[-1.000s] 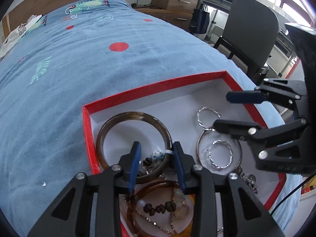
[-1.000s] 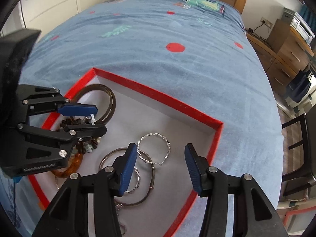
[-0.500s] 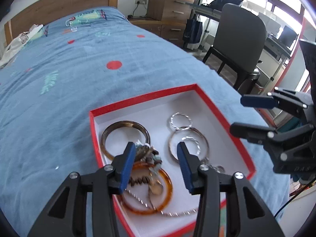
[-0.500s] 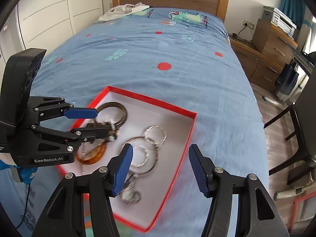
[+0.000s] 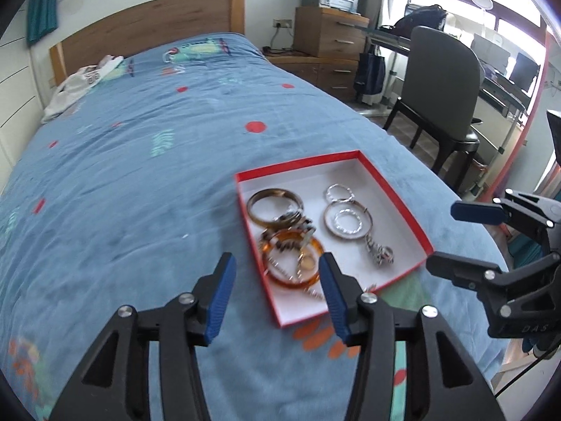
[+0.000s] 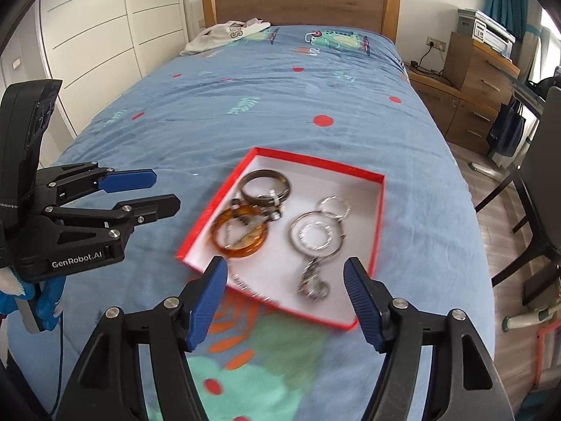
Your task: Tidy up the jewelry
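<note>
Jewelry (image 6: 280, 217) sits in the red box (image 6: 315, 165) on the bed (image 6: 245, 105) (bangles left, silver hoops right); my left claw (image 5: 277, 294) and right claw (image 6: 285, 298), jaws just opening, hold nothing.

The bed cover (image 6: 245, 133) ahead of both tools is soft matt cloth. On it, the box (image 6: 380, 203) has thin red card walls and a matt white floor. Inside, the amber bangle (image 6: 224, 242) looks like glossy clear plastic, the brown bangle (image 6: 250, 179) smooth and shiny, the rings (image 6: 315, 236) bright twisted metal. Far ahead, the headboard (image 6: 298, 3) is smooth wood.
</note>
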Demonstrator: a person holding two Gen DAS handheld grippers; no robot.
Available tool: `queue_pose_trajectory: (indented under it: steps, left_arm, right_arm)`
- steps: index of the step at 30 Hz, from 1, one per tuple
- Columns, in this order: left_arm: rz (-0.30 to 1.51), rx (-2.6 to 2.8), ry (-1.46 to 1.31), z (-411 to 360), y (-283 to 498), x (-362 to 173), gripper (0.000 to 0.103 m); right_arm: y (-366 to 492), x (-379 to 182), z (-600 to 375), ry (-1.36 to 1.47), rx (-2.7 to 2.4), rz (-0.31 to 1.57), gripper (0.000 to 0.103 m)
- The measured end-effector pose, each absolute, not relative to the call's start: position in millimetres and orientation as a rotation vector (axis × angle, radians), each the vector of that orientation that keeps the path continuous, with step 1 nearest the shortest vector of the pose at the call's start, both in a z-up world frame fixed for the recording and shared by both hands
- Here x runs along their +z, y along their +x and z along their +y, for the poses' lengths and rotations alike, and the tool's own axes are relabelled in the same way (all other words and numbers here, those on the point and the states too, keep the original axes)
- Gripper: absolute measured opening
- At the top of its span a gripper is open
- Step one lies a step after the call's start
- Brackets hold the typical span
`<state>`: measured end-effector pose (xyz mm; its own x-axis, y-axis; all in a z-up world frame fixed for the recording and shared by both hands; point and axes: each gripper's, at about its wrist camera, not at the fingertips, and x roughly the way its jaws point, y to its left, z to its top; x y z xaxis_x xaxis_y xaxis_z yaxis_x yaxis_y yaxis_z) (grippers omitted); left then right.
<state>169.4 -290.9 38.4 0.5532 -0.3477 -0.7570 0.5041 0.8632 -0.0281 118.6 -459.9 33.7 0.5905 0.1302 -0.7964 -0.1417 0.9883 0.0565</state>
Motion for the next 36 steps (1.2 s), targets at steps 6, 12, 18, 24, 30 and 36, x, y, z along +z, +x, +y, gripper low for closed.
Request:
queue_pose_trajectory:
  steps: [6, 12, 18, 24, 30, 36]
  left_arm:
    - [0.841, -0.451, 0.181, -259.7, 143.3, 44.9, 0.055]
    - [0.851, -0.407, 0.154, -230.2, 116.7, 45.0, 0.061]
    - [0.848, -0.358, 0.136, -207.4, 92.8, 43.1, 0.065]
    - [0.826, -0.301, 0.101, -186.3, 73.8, 43.9, 0.065]
    - [0.798, -0.265, 0.077, -168.8, 58.3, 50.2, 0.065]
    - [0.77, -0.218, 0.087, -156.3, 45.8, 51.7, 0.065]
  right_arm:
    - [91.1, 42.1, -437.5, 0.002, 0.163, 0.91, 0.072]
    - [67.4, 45.5, -420.4, 0.015, 0.153, 0.901, 0.074]
    - [45.3, 40.9, -409.1, 0.055, 0.126, 0.892, 0.076]
    - [25.5, 39.2, -395.4, 0.077, 0.093, 0.869, 0.082]
    - [6.8, 34.2, -385.8, 0.098, 0.055, 0.857, 0.09]
    - [-3.6, 33.4, -379.4, 0.094, 0.021, 0.841, 0.1]
